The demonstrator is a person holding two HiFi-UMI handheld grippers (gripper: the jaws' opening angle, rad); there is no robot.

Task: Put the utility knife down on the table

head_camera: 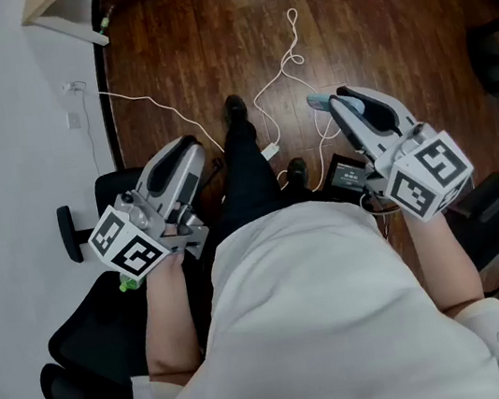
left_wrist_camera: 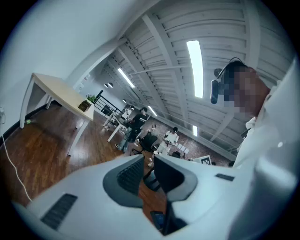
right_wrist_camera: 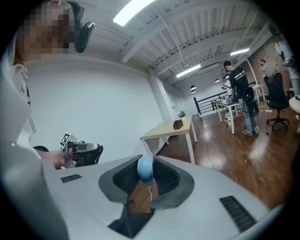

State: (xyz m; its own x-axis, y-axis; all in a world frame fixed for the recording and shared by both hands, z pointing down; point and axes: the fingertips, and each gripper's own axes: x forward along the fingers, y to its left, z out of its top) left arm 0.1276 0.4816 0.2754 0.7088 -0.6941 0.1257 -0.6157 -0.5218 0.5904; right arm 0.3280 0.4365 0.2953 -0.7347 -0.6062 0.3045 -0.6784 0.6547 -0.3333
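The utility knife shows only as a light-blue rounded end [right_wrist_camera: 145,168] pinched between the black pads of my right gripper [right_wrist_camera: 145,177]; the rest of it is hidden. In the head view that gripper [head_camera: 324,104] is held out level above the wooden floor at the right, with the blue tip [head_camera: 316,99] poking out past its jaws. My left gripper [head_camera: 191,147] is held at the left by the white wall. Its jaws [left_wrist_camera: 149,165] stand slightly apart with only floor showing between them. A light wooden table [right_wrist_camera: 171,130] stands by the wall ahead.
White cables [head_camera: 284,65] run across the dark wooden floor. A black office chair [head_camera: 101,332] is at the lower left and a dark box [head_camera: 345,173] lies by the person's feet. Farther off are more tables, chairs and several people [left_wrist_camera: 136,121].
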